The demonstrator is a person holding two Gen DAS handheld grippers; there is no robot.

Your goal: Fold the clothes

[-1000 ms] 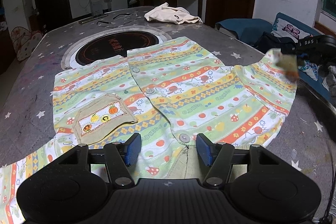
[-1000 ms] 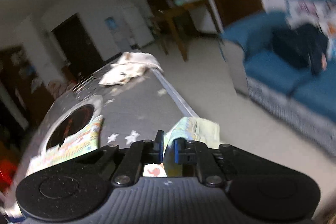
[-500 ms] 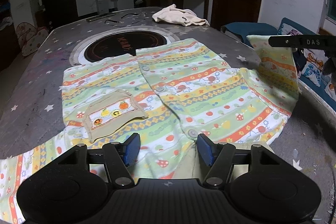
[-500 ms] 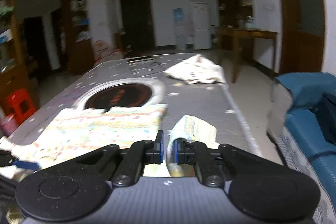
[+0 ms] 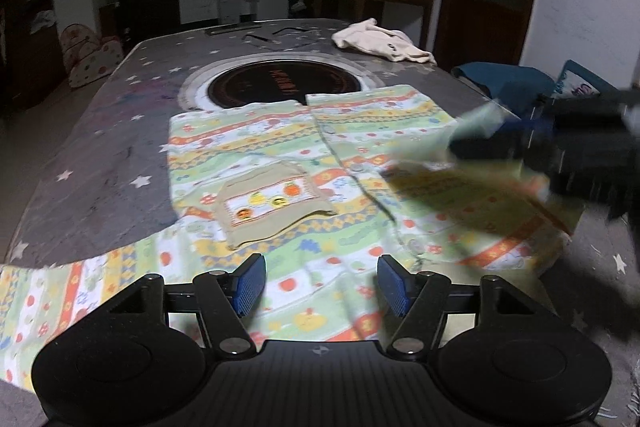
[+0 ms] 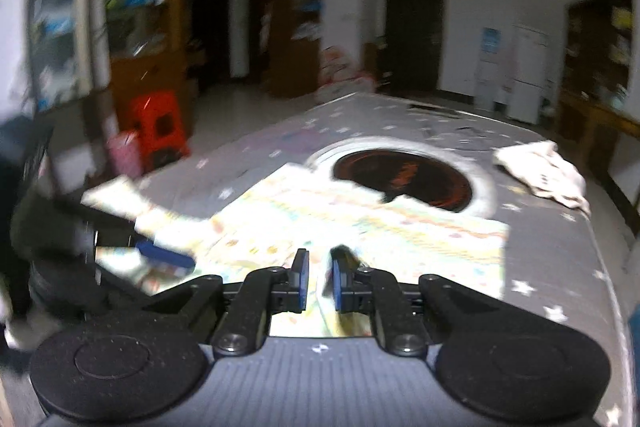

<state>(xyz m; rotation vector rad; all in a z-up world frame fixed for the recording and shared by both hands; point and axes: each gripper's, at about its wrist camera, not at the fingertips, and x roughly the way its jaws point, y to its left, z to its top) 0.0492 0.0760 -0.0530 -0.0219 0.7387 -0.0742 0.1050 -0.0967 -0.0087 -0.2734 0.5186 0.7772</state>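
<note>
Dim room, seemingly motion-blurred, fisheye-warped

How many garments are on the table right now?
2. The striped shirt lies spread on the near half of the table; a cream garment sits bunched at the far right corner. More may lie out of frame.

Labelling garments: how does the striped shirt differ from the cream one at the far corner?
The striped shirt is spread flat and buttoned, near the grippers; the cream garment lies crumpled at the table's far corner. The striped one is multicoloured fruit print, the cream one plain. Both lie on the table.
</note>
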